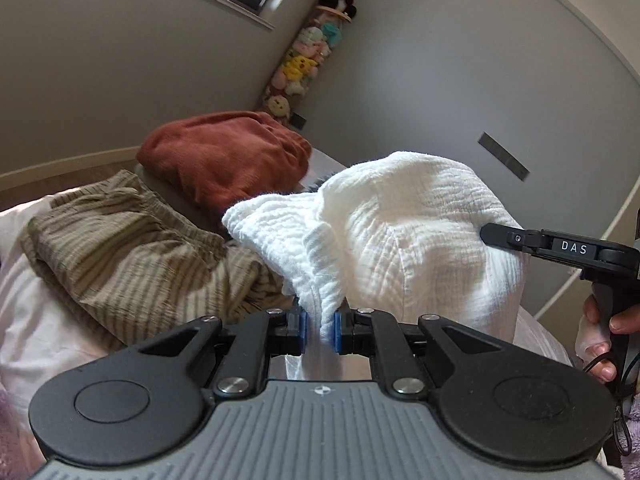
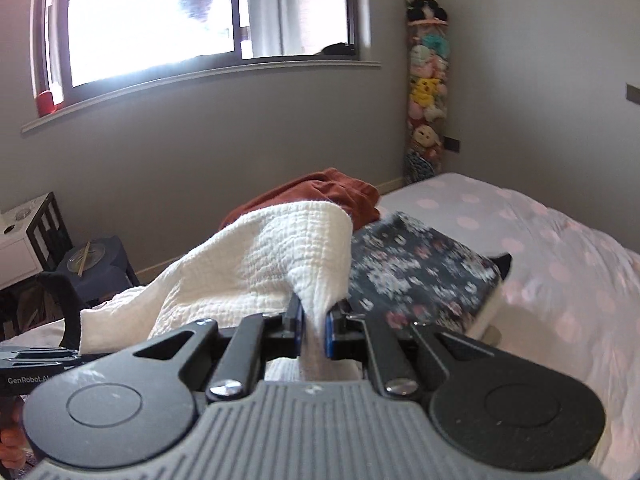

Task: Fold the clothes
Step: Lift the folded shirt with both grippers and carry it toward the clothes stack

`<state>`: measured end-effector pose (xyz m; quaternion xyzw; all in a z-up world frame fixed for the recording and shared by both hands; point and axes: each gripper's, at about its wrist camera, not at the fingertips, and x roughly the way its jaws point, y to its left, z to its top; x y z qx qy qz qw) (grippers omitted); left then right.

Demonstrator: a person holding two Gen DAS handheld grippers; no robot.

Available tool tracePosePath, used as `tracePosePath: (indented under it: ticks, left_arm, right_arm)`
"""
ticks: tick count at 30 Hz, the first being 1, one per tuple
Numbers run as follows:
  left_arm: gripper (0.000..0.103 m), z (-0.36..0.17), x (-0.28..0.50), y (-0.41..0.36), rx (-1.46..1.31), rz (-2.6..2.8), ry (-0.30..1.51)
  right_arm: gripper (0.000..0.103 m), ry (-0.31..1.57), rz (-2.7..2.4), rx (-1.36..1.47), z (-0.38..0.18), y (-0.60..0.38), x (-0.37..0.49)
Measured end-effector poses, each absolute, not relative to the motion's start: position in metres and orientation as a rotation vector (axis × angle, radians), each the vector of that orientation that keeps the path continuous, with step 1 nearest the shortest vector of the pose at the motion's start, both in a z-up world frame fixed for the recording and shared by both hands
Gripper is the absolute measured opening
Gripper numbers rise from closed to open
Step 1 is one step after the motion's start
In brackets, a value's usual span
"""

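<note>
Two grips, one cloth: we've got the white crinkled garment (image 1: 400, 232) pinched at both ends. Our left gripper (image 1: 320, 332) is clamped on a bunched bit of it, blue pads (image 1: 302, 330) pressed to the fabric w/ a strip trailing back btwn the fingers toward the cam. Our right gripper (image 2: 314, 328) is clamped the same way on another pinch of the same cloth.

Key relation for the next move: the cloth's long axis runs hand to hand, humping up ahead of and above both sets of fingers, not yet taut. Neither hand is nearer; both already hold it. We judge the spread needs the hands drawn apart along that axis.

Ahead of the left fingers, off to their left, lie the striped beige garment (image 1: 132, 240) and, farther on, the rust-red one (image 1: 224, 160). Just ahead-right of the right fingers sits a folded dark floral piece (image 2: 420, 272) on the pink-dotted bed (image 2: 560, 248), so clearance on that side is tight.
</note>
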<state>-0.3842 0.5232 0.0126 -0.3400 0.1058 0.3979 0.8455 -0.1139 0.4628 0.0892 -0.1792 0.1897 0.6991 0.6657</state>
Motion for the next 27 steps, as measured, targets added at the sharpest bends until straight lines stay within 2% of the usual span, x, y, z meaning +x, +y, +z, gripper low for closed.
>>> tracePosePath:
  ticks: [9,21,25,26,27]
  left_arm:
    - [0.010,0.016,-0.433,0.592,-0.724,1.004,0.197]
    - [0.010,-0.039,-0.466,0.667,-0.816,1.171,0.301]
    - [0.010,-0.059,-0.474,0.677,-0.891,1.198,0.324]
    - [0.010,-0.062,-0.476,0.677,-0.900,1.201,0.332]
    - [0.010,-0.065,-0.477,0.678,-0.908,1.204,0.341]
  right_arm:
    - [0.012,0.348,1.700,-0.541,0.087,0.600,-0.185]
    - [0.013,0.292,1.759,-0.744,0.009,0.738,-0.269]
    - [0.028,0.312,1.729,-0.749,-0.011,0.755,-0.271]
    - [0.036,0.319,1.723,-0.742,-0.011,0.755,-0.269]
    - [0.040,0.327,1.717,-0.729,-0.011,0.754,-0.265]
